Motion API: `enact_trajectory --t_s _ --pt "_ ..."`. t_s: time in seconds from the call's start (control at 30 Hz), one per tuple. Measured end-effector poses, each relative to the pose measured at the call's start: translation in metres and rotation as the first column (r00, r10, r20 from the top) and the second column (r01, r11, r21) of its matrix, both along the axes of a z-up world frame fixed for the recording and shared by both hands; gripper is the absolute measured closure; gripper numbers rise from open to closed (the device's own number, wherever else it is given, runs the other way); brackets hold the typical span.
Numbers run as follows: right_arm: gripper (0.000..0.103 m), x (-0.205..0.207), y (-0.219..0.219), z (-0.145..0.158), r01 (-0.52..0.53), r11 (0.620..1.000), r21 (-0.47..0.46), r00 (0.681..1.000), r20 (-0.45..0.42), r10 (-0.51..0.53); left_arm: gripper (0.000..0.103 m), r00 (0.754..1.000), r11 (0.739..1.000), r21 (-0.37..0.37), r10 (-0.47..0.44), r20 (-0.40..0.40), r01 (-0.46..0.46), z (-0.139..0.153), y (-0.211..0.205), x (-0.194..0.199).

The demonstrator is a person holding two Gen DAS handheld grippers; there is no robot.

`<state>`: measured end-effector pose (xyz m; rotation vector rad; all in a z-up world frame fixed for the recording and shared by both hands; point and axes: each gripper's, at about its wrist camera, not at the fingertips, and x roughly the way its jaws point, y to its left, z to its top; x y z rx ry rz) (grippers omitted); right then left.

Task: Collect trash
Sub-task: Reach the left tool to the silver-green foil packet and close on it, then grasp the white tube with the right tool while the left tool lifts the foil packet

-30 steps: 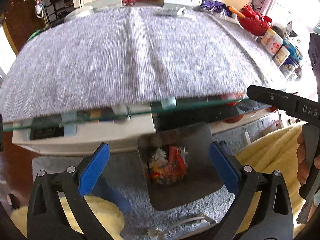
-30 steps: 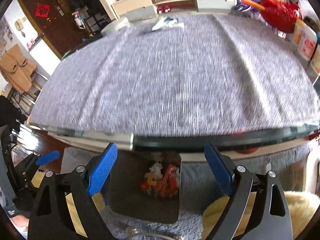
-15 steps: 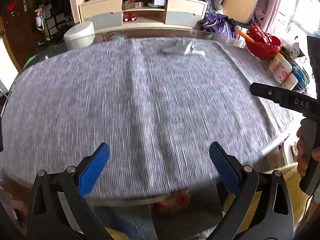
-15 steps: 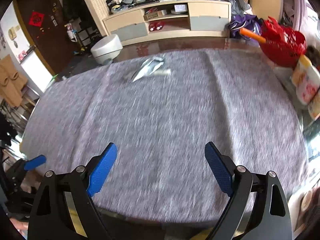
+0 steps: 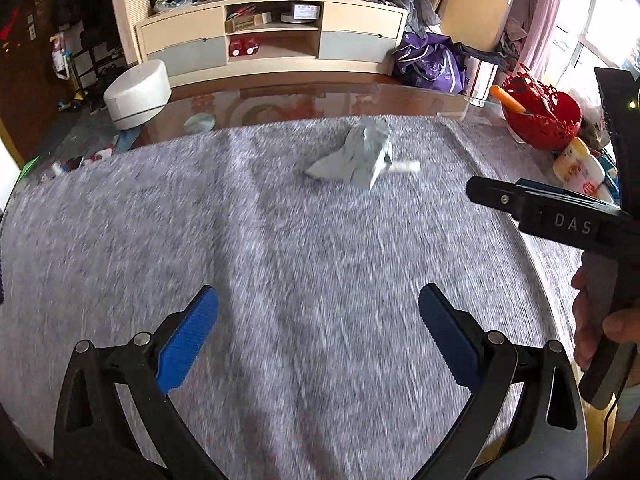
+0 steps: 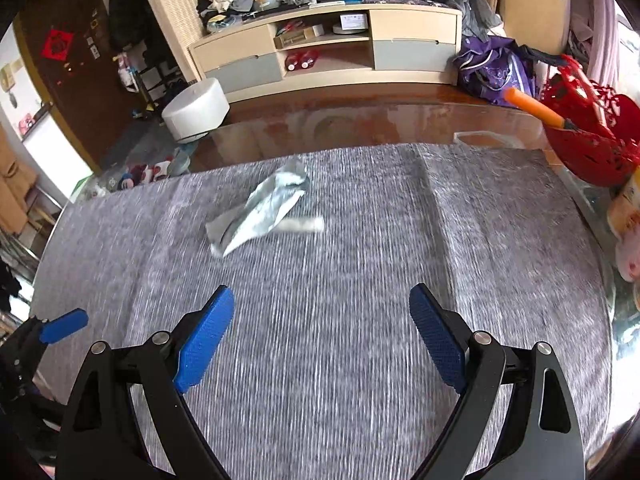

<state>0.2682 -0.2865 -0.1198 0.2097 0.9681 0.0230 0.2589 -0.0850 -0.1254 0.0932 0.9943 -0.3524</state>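
A crumpled silvery wrapper [image 5: 358, 154] lies on the far part of the grey table cloth [image 5: 280, 264], with a small white stick-like scrap [image 5: 404, 167] at its right side. The right wrist view shows the same wrapper [image 6: 264, 208] and white scrap [image 6: 302, 225] ahead and left of centre. My left gripper [image 5: 318, 332] hovers open over the near cloth, well short of the wrapper. My right gripper [image 6: 322, 332] is open too, with nothing between its blue pads. Its body [image 5: 560, 220], held by a hand [image 5: 600, 328], shows at the right of the left wrist view.
A red openwork basket [image 6: 588, 136] with an orange-handled tool and several jars [image 5: 576, 164] stand along the table's right edge. Bare glass table top [image 6: 360, 124] runs beyond the cloth. On the floor behind are a white round stool [image 6: 196, 110], a low cabinet [image 6: 328, 48] and a purple bag [image 6: 496, 72].
Both grippers rose from below the table edge, where a bin with trash stood, to above the cloth. The wrapper is now nearer and larger in both views.
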Motion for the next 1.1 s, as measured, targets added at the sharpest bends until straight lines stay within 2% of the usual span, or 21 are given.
enact_trajectory --t_s 0.27,0.47,0.53,0.63,0.7,0.77,0.93,1.1 --pt "0.013 0.037 -0.027 -0.007 0.057 0.998 0.02 0.998 -0.016 -0.057 0.008 0.999 0.999 0.007 -0.042 -0.006 0.042 -0.012 -0.035 0.054" --pt "0.013 0.052 -0.04 -0.013 0.064 0.997 0.037 0.998 -0.024 -0.063 0.01 0.992 0.992 0.04 -0.122 0.021 0.122 -0.024 -0.066 0.076" --pt "0.013 0.056 -0.041 -0.016 0.059 0.997 0.045 0.998 -0.029 -0.057 0.015 0.989 0.988 0.054 -0.143 0.029 0.141 -0.028 -0.074 0.082" --pt "0.014 0.062 -0.04 -0.021 0.046 0.998 0.047 0.998 -0.038 -0.044 0.034 0.986 0.985 0.038 -0.167 0.013 0.167 -0.036 -0.081 0.093" --pt "0.014 0.065 -0.039 -0.025 0.036 0.998 0.052 0.999 -0.041 -0.034 0.057 0.983 0.983 0.02 -0.182 -0.012 0.182 -0.041 -0.08 0.101" --pt "0.014 0.068 -0.037 -0.027 0.017 0.998 0.055 0.999 -0.035 -0.015 0.07 0.981 0.982 0.011 -0.19 -0.024 0.191 -0.044 -0.077 0.105" --pt "0.015 0.074 -0.026 -0.033 -0.043 0.997 0.057 0.999 -0.02 0.044 0.077 0.983 0.984 -0.021 -0.178 -0.032 0.178 -0.047 -0.063 0.114" --pt "0.019 0.077 -0.009 -0.041 -0.124 0.992 0.034 0.992 -0.009 0.124 0.084 0.987 0.988 -0.006 -0.156 -0.027 0.156 -0.047 -0.052 0.122"
